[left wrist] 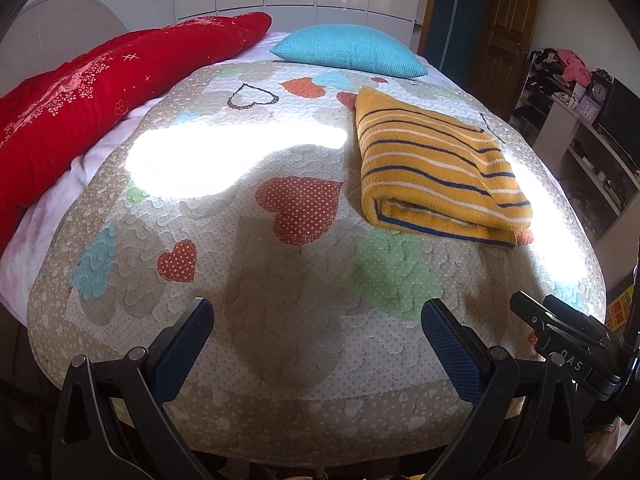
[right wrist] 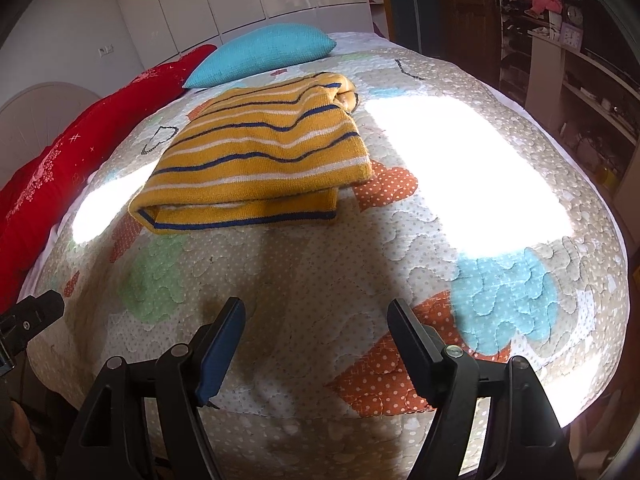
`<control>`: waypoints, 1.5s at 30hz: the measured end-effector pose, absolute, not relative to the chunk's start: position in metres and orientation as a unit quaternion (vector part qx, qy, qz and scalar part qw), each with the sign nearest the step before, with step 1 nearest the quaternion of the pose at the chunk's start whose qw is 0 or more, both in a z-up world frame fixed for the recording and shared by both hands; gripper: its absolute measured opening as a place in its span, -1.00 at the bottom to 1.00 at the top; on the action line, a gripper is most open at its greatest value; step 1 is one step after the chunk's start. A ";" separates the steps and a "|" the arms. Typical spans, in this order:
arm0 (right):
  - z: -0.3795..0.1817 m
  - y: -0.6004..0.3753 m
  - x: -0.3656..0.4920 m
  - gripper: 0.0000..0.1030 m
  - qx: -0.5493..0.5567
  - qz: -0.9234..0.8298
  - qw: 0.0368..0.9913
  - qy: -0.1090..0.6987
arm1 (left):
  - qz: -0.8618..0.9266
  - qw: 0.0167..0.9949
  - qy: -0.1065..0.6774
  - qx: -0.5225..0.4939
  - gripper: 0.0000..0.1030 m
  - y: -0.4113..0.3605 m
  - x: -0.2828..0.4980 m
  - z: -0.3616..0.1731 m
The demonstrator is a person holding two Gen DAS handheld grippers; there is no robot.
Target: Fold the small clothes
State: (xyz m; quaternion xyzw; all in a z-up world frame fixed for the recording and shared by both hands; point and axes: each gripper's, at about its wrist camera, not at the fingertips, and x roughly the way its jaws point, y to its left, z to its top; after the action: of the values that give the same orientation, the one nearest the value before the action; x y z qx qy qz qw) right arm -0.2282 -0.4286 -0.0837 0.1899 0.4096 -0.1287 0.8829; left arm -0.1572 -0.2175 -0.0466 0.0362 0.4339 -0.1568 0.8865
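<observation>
A yellow knit garment [left wrist: 436, 168] with dark blue and white stripes lies folded in a flat rectangle on the heart-patterned quilt [left wrist: 280, 264]. It also shows in the right wrist view [right wrist: 256, 160], folded edge toward me. My left gripper [left wrist: 318, 312] is open and empty above the quilt's near edge, left of and nearer than the garment. My right gripper [right wrist: 316, 312] is open and empty, just in front of the garment. The right gripper's body shows at the lower right of the left wrist view [left wrist: 560, 332].
A red blanket [left wrist: 100, 96] lies along the bed's left side. A turquoise pillow [left wrist: 348, 52] sits at the head. Shelves with a clock [left wrist: 599, 90] and clutter stand to the right. Bright sunlight patches cross the quilt.
</observation>
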 end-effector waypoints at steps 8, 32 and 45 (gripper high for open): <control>-0.086 -0.426 -0.225 0.54 0.189 -0.127 0.882 0.413 | -0.164 0.882 0.440 0.041 1.00 -0.222 -0.158 -0.050; -0.088 -0.422 -0.227 0.59 0.182 -0.133 0.884 0.409 | -0.172 0.872 0.457 0.046 1.00 -0.226 -0.158 -0.062; -0.088 -0.420 -0.229 0.60 0.185 -0.138 0.885 0.404 | -0.176 0.870 0.459 0.044 1.00 -0.228 -0.159 -0.065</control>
State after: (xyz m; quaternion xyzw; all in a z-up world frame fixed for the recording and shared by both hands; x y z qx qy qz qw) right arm -0.2295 -0.4199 -0.0880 0.1847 0.4035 -0.1376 0.8855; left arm -0.1594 -0.2281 -0.0654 0.0439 0.4593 -0.1761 0.8696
